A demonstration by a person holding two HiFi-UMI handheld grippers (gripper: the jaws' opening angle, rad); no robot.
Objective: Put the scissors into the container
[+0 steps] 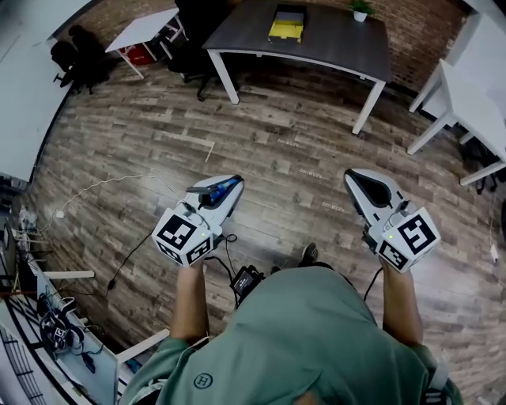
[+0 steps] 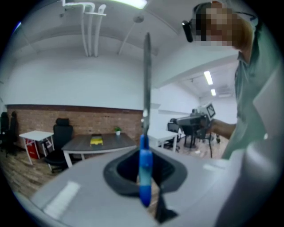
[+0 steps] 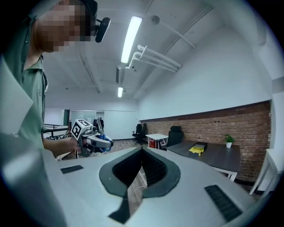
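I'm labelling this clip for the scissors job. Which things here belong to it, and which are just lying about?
Job in hand:
- scissors, clamped in the left gripper
- yellow container on the dark table
- right gripper, empty

Lying about:
- potted plant
- white side table
- black office chair

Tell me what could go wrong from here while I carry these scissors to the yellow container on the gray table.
1. The left gripper pinches the scissors by the blue handle only, with the blades sticking up past the jaws. They may pivot or slip out while walking.
2. A white cable lies on the floor to the left of the path toward the gray table and yellow container. It could snag a foot.
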